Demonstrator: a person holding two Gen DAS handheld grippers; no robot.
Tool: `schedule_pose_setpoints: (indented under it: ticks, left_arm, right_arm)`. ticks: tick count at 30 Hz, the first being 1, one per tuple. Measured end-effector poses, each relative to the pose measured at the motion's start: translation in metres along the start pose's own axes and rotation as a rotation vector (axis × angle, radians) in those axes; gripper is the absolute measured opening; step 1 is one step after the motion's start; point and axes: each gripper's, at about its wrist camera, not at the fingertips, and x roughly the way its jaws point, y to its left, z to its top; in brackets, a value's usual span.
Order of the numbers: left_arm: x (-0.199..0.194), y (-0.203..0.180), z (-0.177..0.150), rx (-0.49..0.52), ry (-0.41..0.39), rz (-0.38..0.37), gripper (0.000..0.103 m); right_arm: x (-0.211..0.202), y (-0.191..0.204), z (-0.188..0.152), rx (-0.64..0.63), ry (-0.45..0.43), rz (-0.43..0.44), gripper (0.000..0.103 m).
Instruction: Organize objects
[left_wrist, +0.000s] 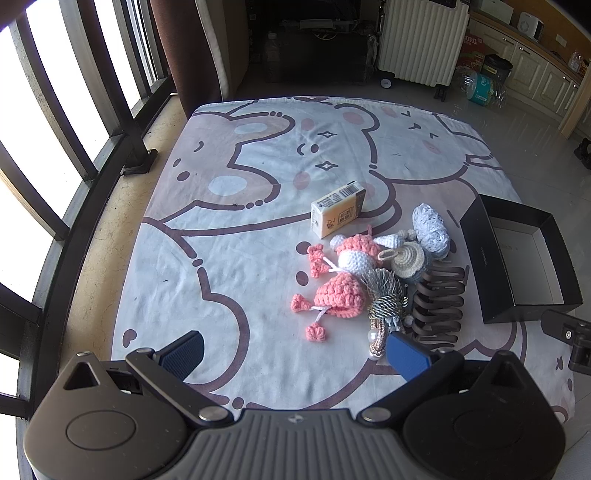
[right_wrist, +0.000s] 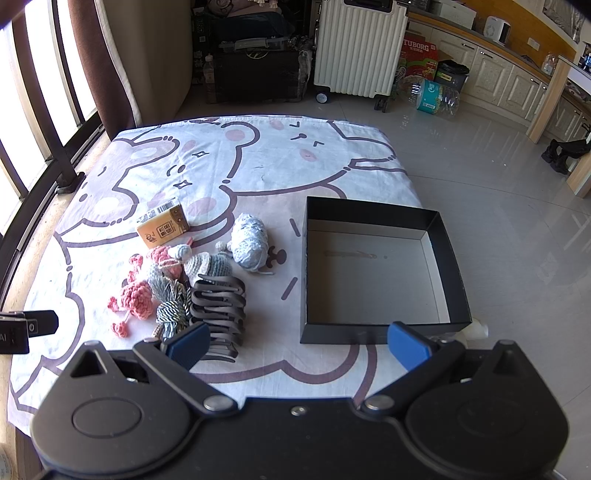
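Note:
A pile of small items lies on the cartoon cloth: a yellow carton (left_wrist: 338, 208) (right_wrist: 163, 227), pink crochet pieces (left_wrist: 338, 291) (right_wrist: 137, 295), a white yarn bundle (left_wrist: 431, 230) (right_wrist: 249, 242), a grey tassel (left_wrist: 386, 299) (right_wrist: 171, 312) and a brown hair claw (left_wrist: 439, 302) (right_wrist: 218, 306). An empty black box (left_wrist: 480, 258) (right_wrist: 456, 258) sits right of the pile. My left gripper (left_wrist: 295, 350) is open and empty, in front of the pile. My right gripper (right_wrist: 297, 343) is open and empty, in front of the box's near wall.
The cloth-covered table (left_wrist: 236, 221) (right_wrist: 258, 166) stands by a window railing (left_wrist: 74, 122) on the left. Beyond it are a white suitcase (right_wrist: 360, 48), a dark cabinet (right_wrist: 258, 74) and water bottles (right_wrist: 430, 94) on the tiled floor.

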Motion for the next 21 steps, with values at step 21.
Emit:
schedule_pose_setpoints:
  ticks: [21]
  left_arm:
    - [0.0053,0.0032,0.0039,0.013,-0.016,0.006,0.103]
  right_arm:
    - [-0.0026,0.0026,0.0044,-0.004,-0.008,0.01,0.103]
